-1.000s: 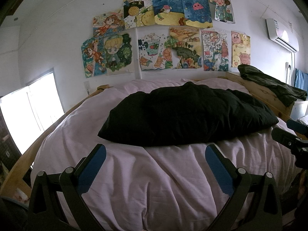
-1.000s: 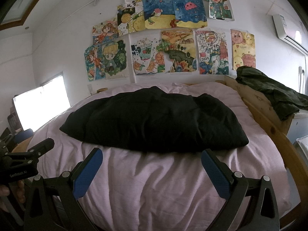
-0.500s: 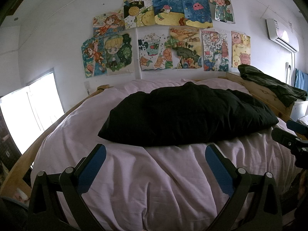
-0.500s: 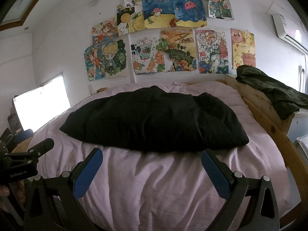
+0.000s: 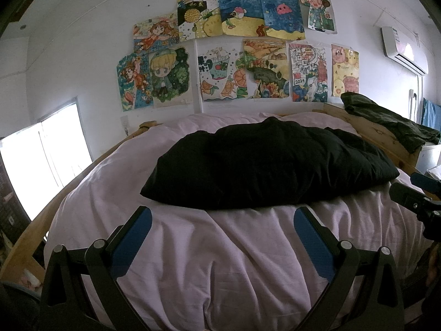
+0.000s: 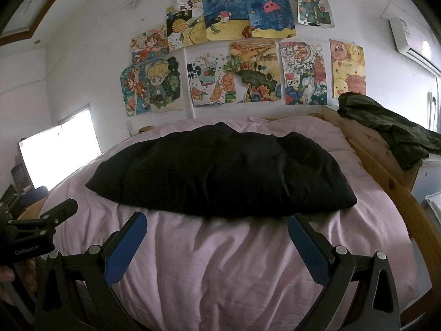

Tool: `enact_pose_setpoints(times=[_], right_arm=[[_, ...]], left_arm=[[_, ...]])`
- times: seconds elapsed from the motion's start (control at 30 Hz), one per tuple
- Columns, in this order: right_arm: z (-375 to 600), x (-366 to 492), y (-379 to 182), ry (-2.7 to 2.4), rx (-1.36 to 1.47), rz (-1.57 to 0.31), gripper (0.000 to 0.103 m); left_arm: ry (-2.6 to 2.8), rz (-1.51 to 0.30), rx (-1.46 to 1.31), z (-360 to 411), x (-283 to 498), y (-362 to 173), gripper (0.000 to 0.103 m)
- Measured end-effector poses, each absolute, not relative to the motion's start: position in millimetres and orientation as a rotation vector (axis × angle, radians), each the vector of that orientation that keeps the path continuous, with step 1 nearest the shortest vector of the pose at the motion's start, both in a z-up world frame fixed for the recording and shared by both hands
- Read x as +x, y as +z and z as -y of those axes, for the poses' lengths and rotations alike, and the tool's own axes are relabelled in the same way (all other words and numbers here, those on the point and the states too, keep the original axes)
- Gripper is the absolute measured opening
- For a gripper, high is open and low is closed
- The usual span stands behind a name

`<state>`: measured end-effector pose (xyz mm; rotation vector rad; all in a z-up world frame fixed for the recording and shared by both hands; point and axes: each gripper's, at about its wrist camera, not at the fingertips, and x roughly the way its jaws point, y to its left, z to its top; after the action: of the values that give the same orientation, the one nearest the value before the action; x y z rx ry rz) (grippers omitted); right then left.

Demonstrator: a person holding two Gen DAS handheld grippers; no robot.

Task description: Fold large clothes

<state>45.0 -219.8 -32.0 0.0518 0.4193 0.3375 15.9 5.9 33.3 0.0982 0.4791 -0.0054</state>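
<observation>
left gripper (image 5: 222,222) gaping wide, gripping nothing | right gripper (image 6: 217,227) likewise | both hovering just short of black garment (image 5: 264,165) lying across pink duvet (image 5: 226,262) | dark green cloth (image 6: 391,129) draping bed frame (image 6: 366,143) right of garment

The black garment (image 5: 264,165) is so dark that its folds, sleeves and collar cannot be told apart; the right gripper (image 5: 421,193) is cut off by the left wrist view's right edge; the left gripper (image 6: 33,229) is cut off at the right wrist view's left edge; the air conditioner (image 6: 413,41) runs out of view; the window (image 5: 41,160) is blown out white.
</observation>
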Motion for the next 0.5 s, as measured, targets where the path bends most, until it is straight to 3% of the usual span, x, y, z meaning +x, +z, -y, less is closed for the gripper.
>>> enact_pose_setpoints(times=[0.5], right_arm=[[218.1,44.5,-31.2,0.336,0.054,-0.420,0.103]], left_arm=[[0.042,-0.498,0.083,-5.3,16.5,30.6,0.101]])
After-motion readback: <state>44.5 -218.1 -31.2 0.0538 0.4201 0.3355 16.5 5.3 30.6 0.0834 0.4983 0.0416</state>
